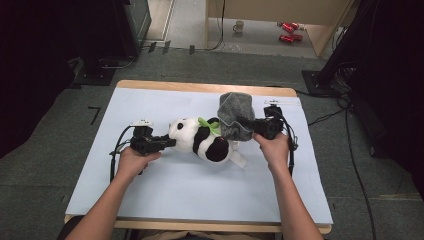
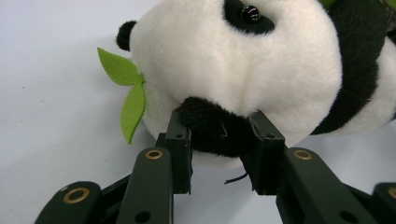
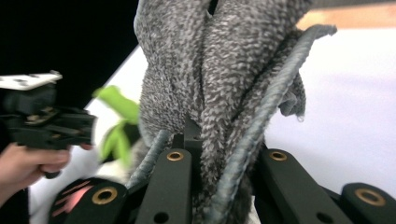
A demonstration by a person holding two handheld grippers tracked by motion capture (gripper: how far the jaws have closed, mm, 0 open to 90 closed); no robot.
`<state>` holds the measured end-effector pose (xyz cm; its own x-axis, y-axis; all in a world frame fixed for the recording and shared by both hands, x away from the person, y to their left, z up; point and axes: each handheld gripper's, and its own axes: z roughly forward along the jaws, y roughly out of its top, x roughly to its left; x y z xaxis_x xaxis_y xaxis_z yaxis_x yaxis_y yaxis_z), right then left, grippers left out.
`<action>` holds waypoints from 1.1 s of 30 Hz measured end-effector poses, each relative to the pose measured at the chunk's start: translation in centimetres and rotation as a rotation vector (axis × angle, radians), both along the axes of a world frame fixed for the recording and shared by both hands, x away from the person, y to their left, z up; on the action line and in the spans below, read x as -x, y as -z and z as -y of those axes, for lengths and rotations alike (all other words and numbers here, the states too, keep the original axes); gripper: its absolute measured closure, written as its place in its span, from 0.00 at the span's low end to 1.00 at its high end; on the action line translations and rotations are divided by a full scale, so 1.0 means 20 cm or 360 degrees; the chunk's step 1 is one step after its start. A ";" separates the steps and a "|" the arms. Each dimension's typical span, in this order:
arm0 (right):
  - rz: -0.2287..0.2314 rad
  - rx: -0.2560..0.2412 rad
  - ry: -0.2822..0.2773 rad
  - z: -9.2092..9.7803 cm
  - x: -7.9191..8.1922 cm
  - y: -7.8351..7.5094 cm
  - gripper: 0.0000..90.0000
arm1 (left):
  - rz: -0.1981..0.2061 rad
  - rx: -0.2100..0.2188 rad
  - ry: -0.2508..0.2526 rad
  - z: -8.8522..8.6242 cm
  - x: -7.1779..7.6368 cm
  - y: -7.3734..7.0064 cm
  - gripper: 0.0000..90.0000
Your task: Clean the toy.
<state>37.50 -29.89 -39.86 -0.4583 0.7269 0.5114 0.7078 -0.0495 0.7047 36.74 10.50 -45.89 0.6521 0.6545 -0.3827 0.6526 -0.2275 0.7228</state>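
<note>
We have the left gripper (image 2: pixel 219 140) clamped on the plush panda's (image 1: pixel 200 140) black ear. Our right gripper (image 3: pixel 219 154) is clamped on the grey towel (image 1: pixel 234 116) above the panda.

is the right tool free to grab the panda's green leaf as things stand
Probably not. The right tool is shut on the grey knit hat, so its jaws are full. The green leaf lies just beside the hat on the panda.

Even overhead light fell on the pale worktop (image 1: pixel 165 190), with soft shadows; the frame's upper corners stayed dark. In the right gripper view the near grey cloth (image 3: pixel 219 70) was blurred.
</note>
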 end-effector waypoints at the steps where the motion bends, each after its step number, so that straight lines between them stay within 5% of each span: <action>1: -0.0026 0.0025 -0.0009 -0.02 -0.02 0.03 0.89 | 0.0005 -0.0018 0.0008 0.00 0.00 0.00 0.74; 7: -0.0073 0.0221 0.0056 -0.01 -0.04 0.10 0.89 | 0.0011 -0.0011 0.0005 0.00 0.01 0.01 0.74; 16: -0.0190 0.0235 0.0047 0.07 -0.01 0.20 0.89 | 0.0003 -0.0005 0.0005 0.00 0.01 0.01 0.74; 23: -0.0236 0.0341 0.0114 0.15 -0.01 0.21 0.89 | -0.0015 0.0012 0.0014 -0.01 0.01 0.02 0.74; 26: -0.0239 0.0327 0.0176 0.22 -0.01 0.19 0.89 | -0.0007 0.0008 0.0013 -0.01 0.01 0.02 0.74; 33: -0.0118 0.0195 0.0227 0.29 0.03 0.07 0.89 | 0.0015 0.0017 0.0012 -0.01 0.02 0.02 0.73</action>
<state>36.99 -35.73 -41.24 -0.3108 0.8407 0.4435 0.7498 -0.0699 0.6580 36.37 10.69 -46.32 0.6606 0.6454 -0.3835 0.6439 -0.2245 0.7314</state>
